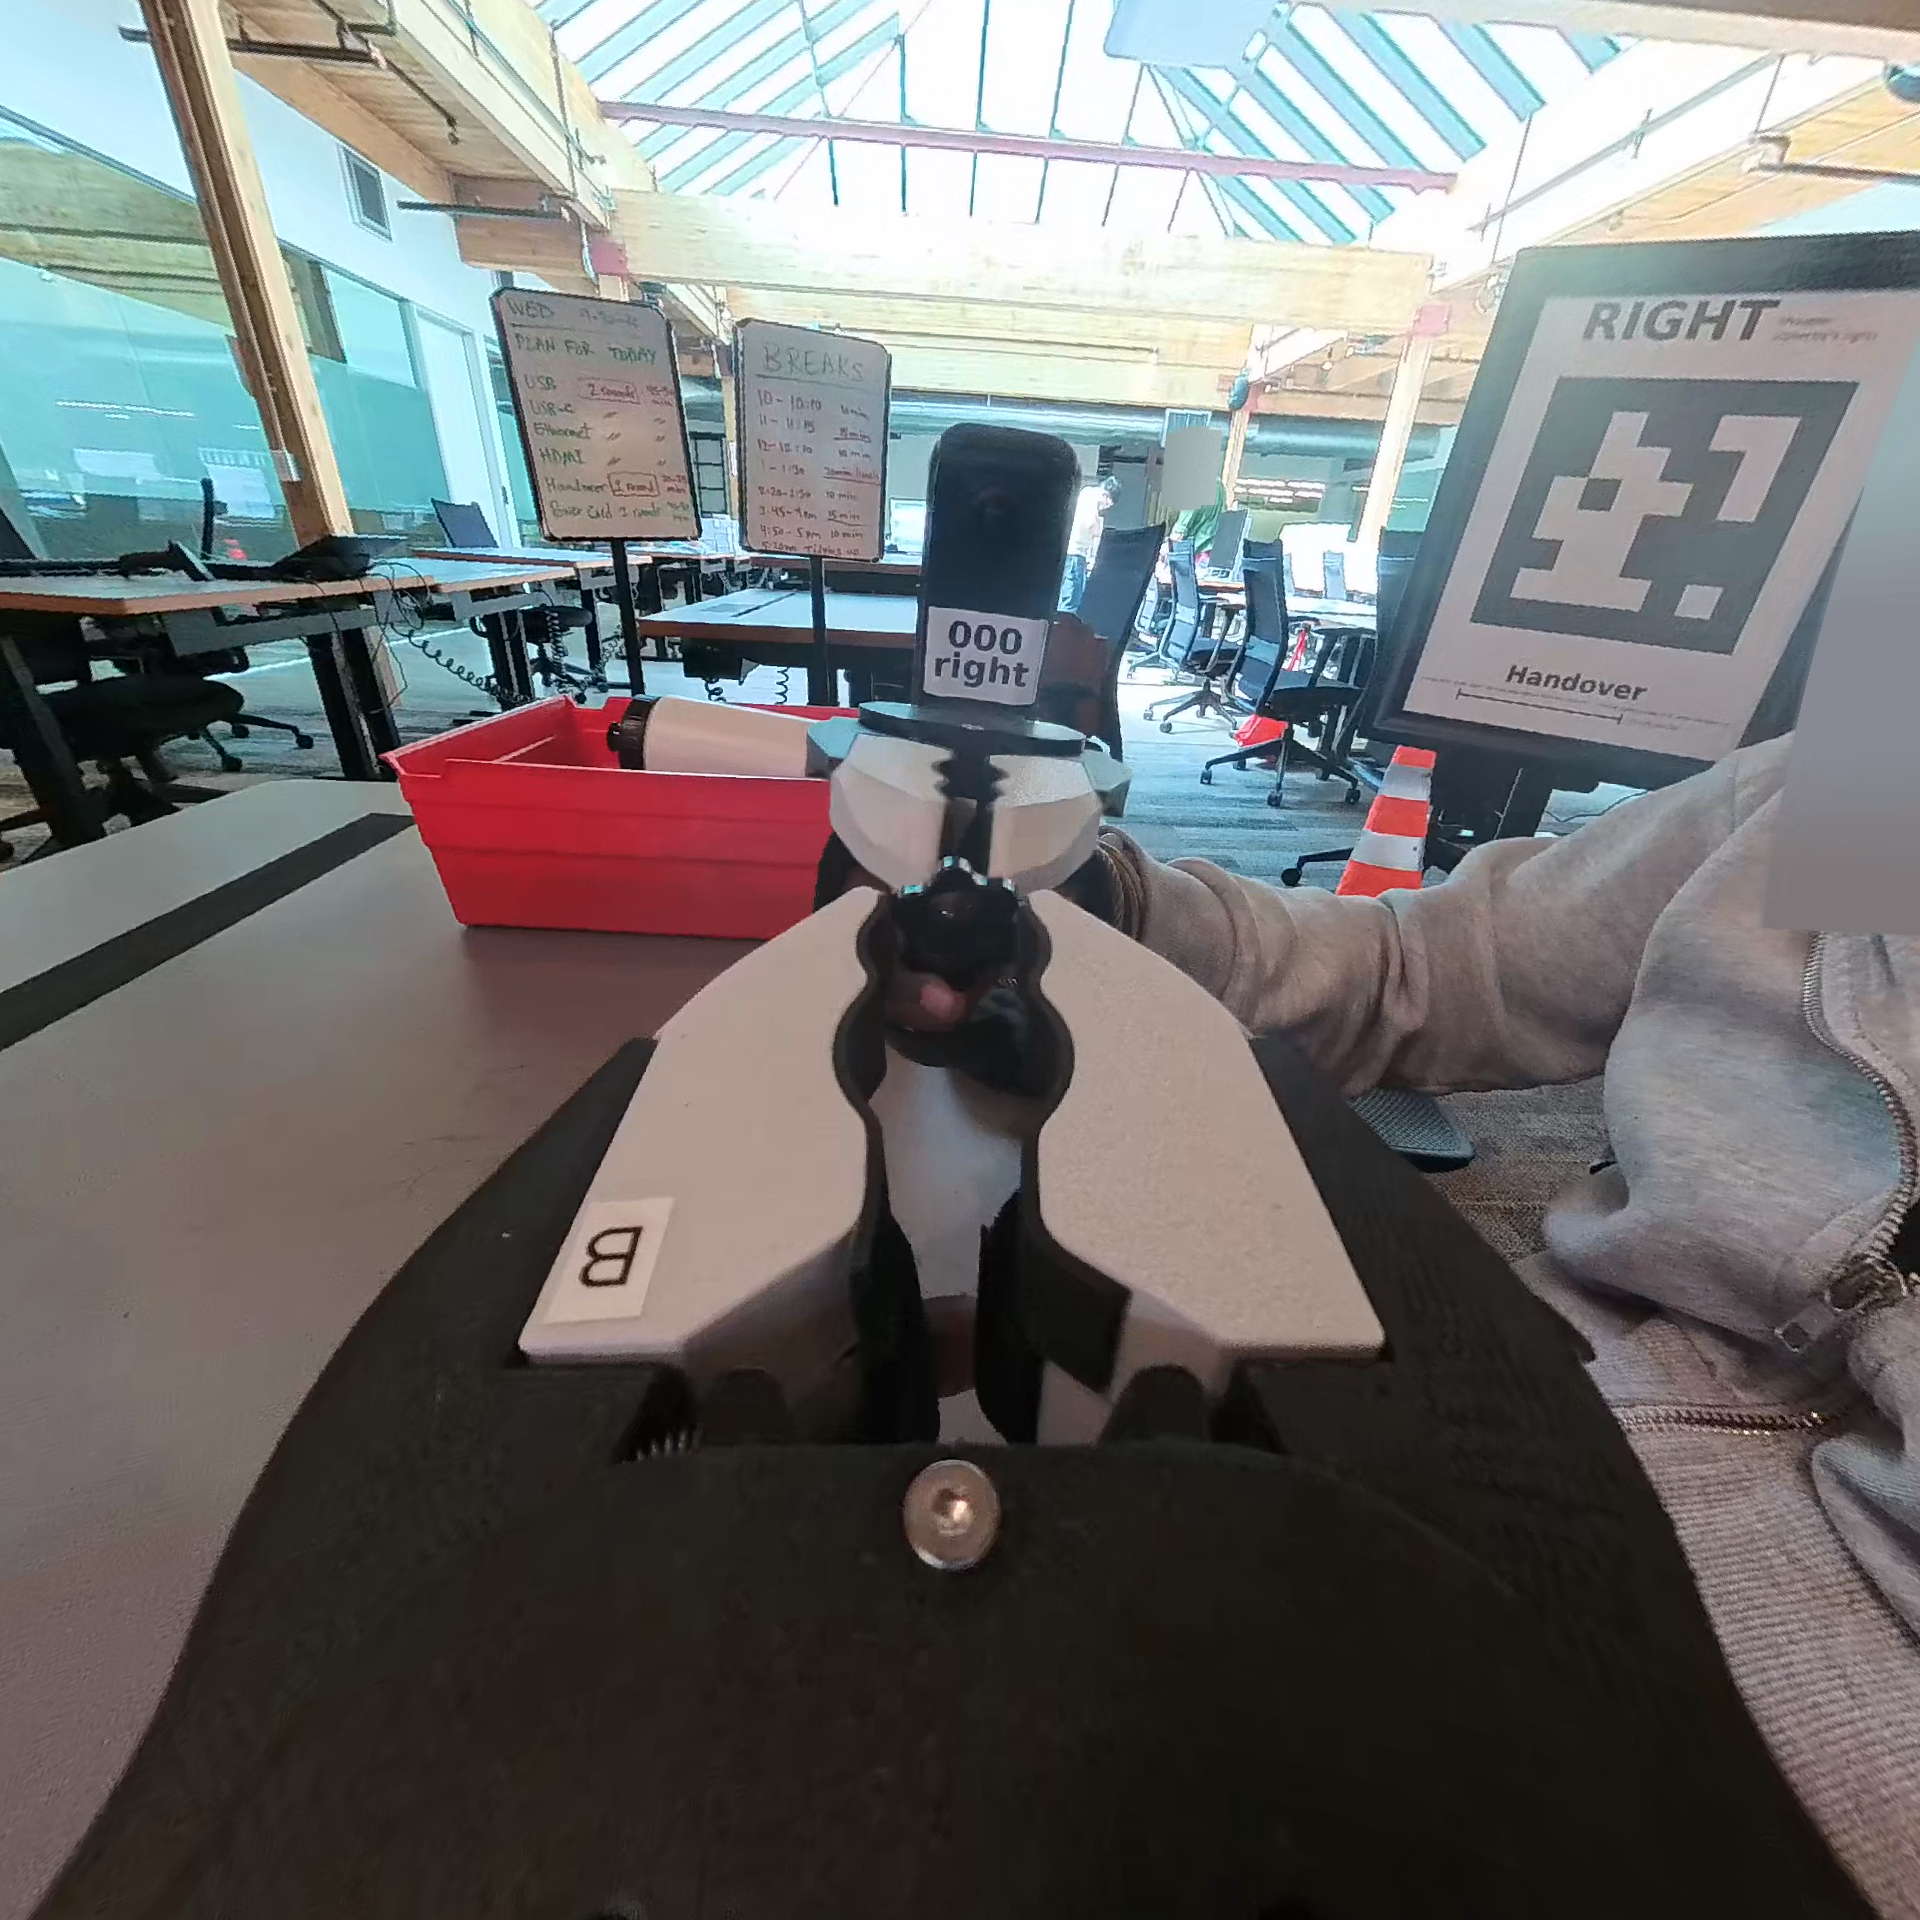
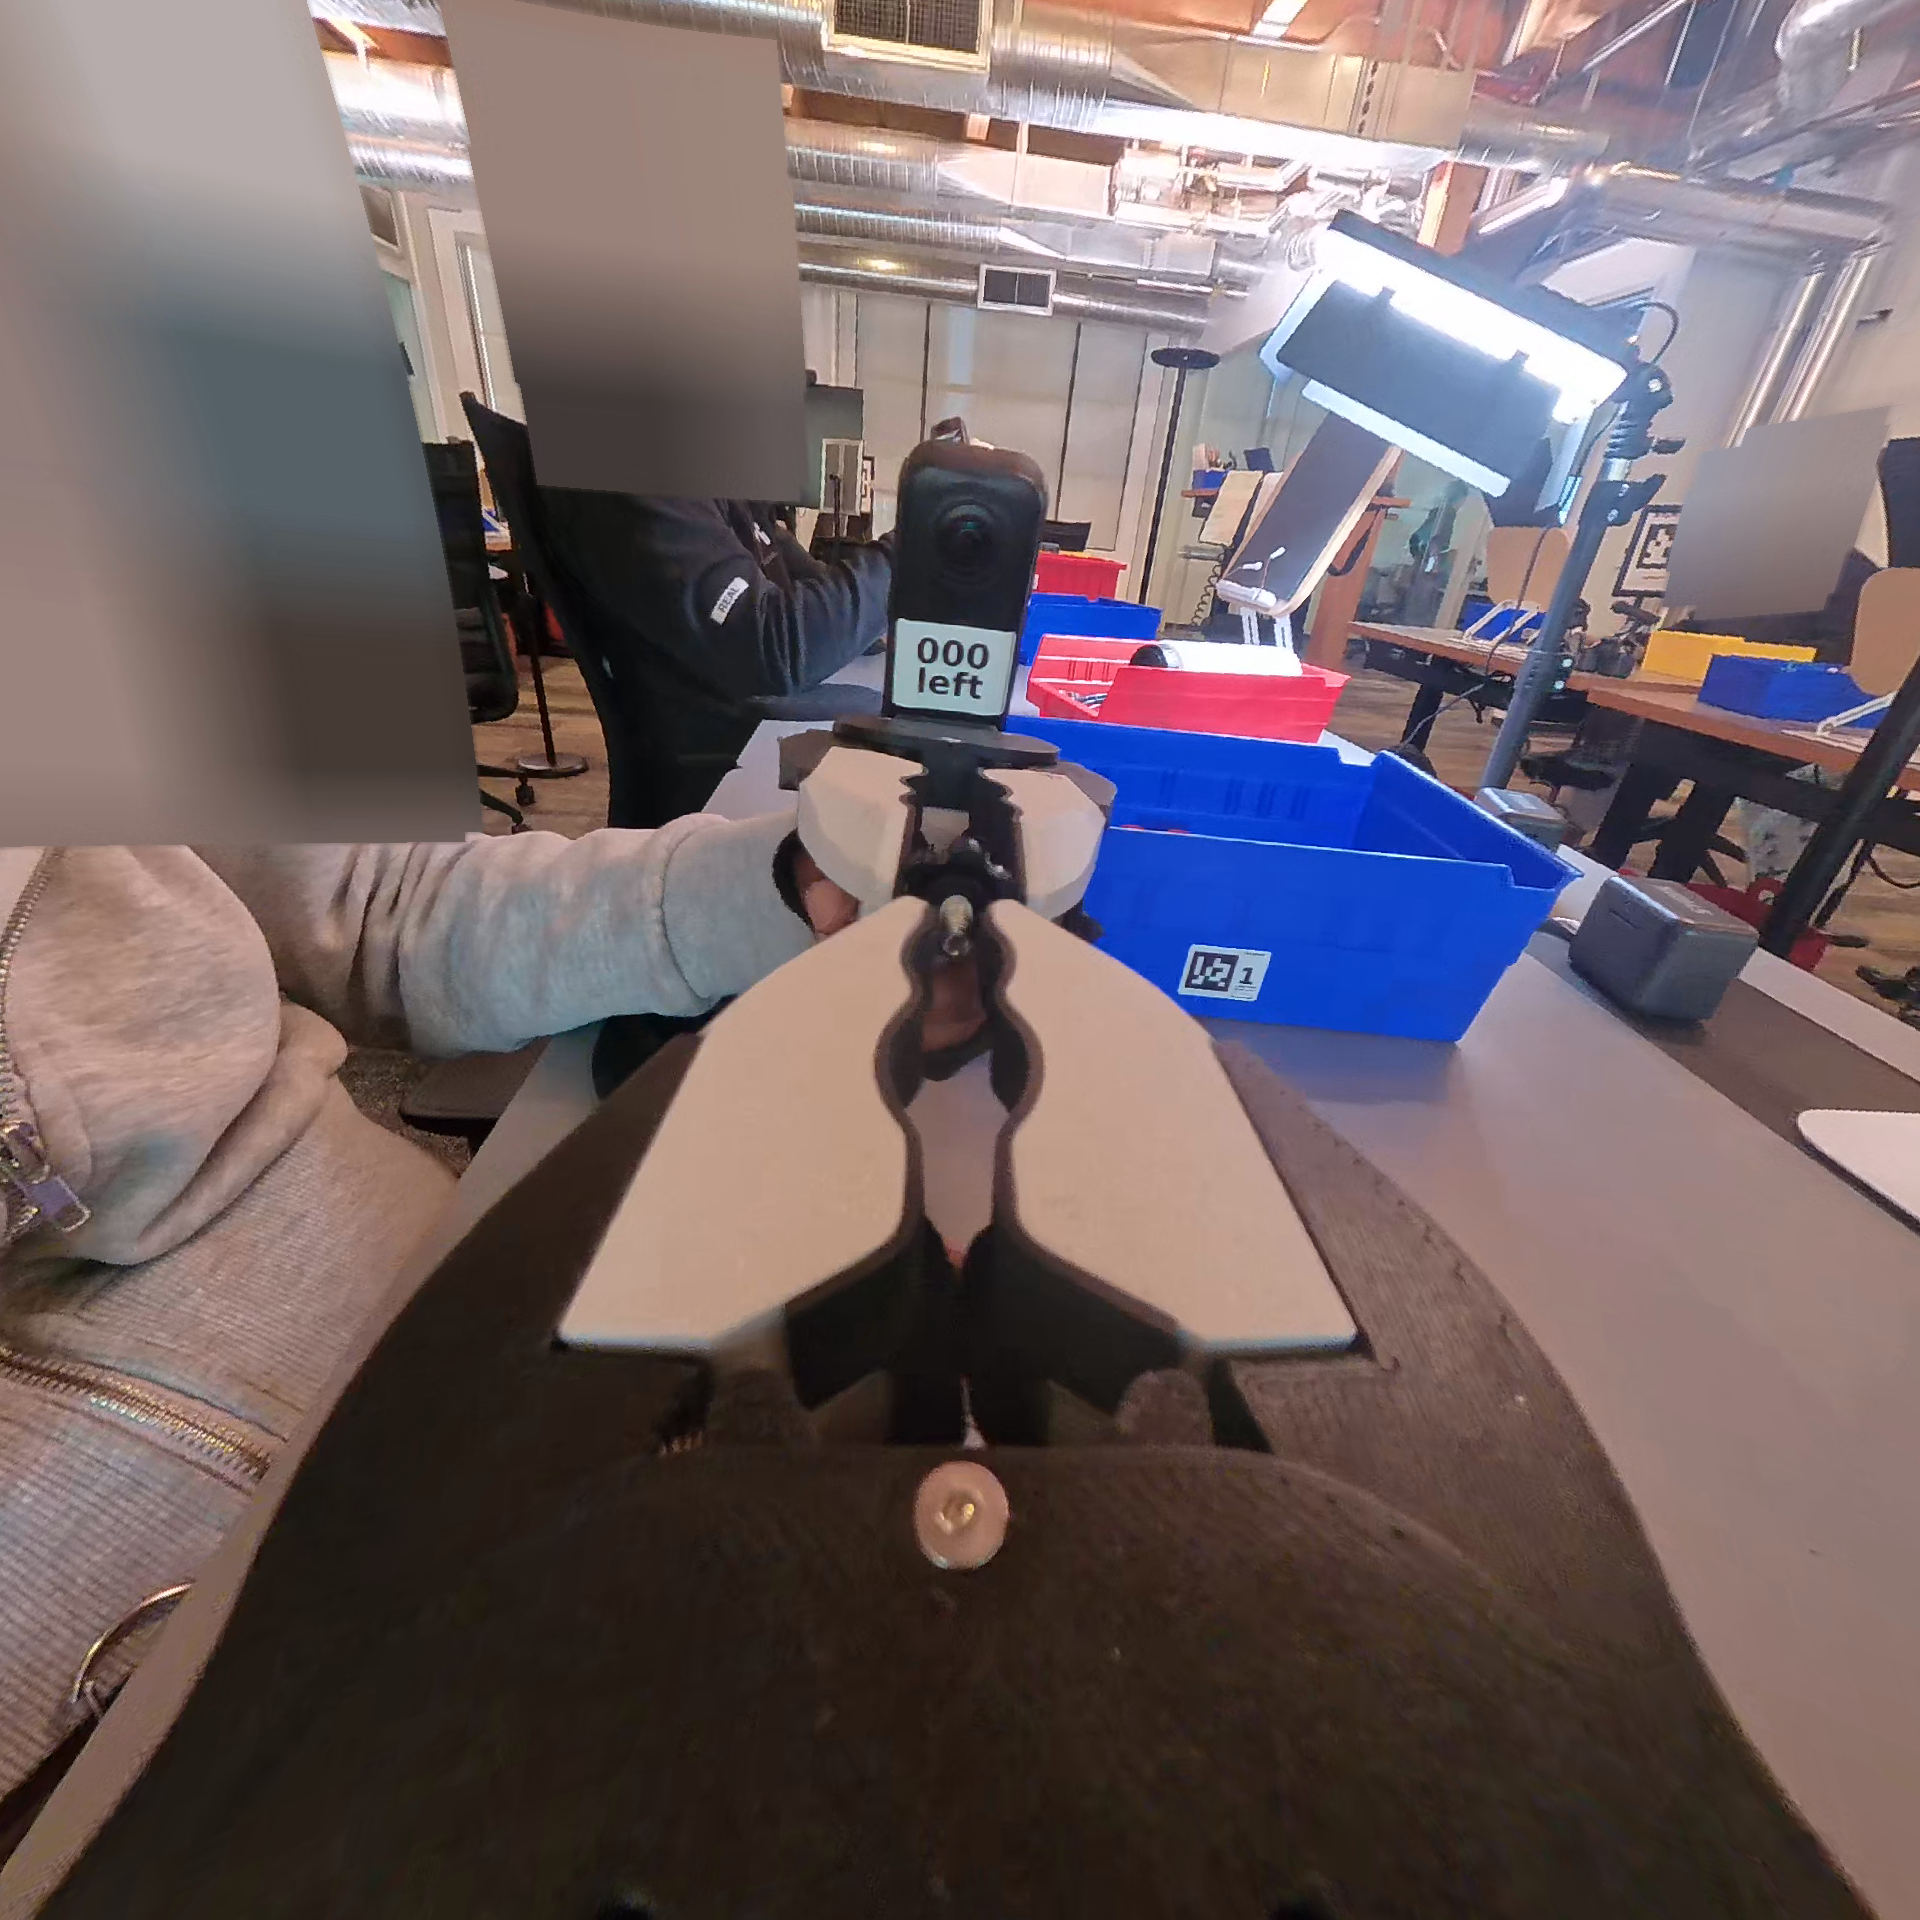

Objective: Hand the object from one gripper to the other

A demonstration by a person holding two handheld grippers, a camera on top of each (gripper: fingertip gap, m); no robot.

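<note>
The object is a small black knob [image 1: 951, 920] with a silver screw shaft [image 2: 954, 923]. My two grippers meet tip to tip above the grey table [image 1: 208, 1091], near its edge. My left gripper [image 1: 954, 914] is shut, its white fingers clamped around the knob. My right gripper [image 2: 954, 920] is shut, its tips pinching the silver shaft end. Each gripper shows head-on in the other's view: the right one in the left wrist view [image 1: 964, 821], the left one in the right wrist view [image 2: 951, 831]. The middle of the object is hidden between the fingertips.
A red bin [image 1: 623, 842] holding a white cylinder [image 1: 717, 732] stands just behind the grippers. A blue bin [image 2: 1320, 935] and a small grey box [image 2: 1662, 945] sit on the table. A person's grey sleeves [image 1: 1403, 935] reach in. A marker board [image 1: 1652, 499] stands off the table. The grippers are tip to tip, or close to it.
</note>
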